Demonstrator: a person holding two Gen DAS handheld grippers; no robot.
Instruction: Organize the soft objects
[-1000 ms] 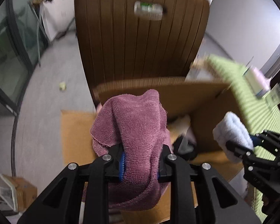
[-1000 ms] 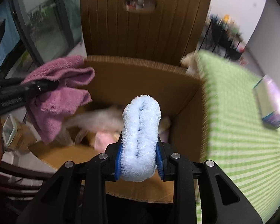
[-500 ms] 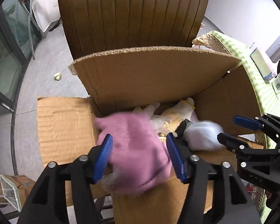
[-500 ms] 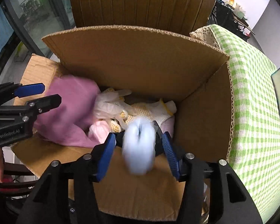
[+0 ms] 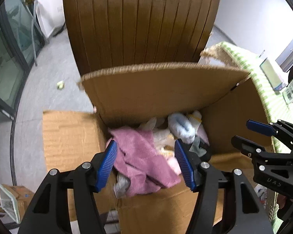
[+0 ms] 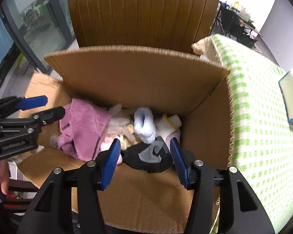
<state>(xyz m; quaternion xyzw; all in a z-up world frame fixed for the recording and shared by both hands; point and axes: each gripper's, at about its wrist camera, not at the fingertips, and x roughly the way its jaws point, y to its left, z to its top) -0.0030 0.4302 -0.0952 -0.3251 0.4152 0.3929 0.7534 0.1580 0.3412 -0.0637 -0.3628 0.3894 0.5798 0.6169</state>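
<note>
An open cardboard box (image 5: 162,91) (image 6: 138,78) holds a pile of soft things. A pink-purple towel (image 5: 140,159) (image 6: 84,124) lies crumpled at its left side. The fluffy light-blue sock (image 5: 180,125) (image 6: 144,123) rests in the middle among white and yellow knitted gloves (image 6: 167,125) and a black-and-grey item (image 6: 150,156). My left gripper (image 5: 146,161) hangs open above the towel, touching nothing. My right gripper (image 6: 145,159) is open too, over the box's near edge. Each gripper shows in the other's view, the left gripper (image 6: 43,106) and the right gripper (image 5: 250,134).
A brown slatted chair back (image 5: 140,25) rises behind the box. A table with a green checked cloth (image 6: 263,117) stands to the right, carrying a tissue box (image 6: 292,97). A flattened box flap (image 5: 70,136) spreads left, above grey floor. A hand (image 6: 3,177) shows at the lower left.
Both grippers opened and dropped their loads: the towel and the blue sock, held a second ago, now lie in the box. Both grippers have pulled back slightly.
</note>
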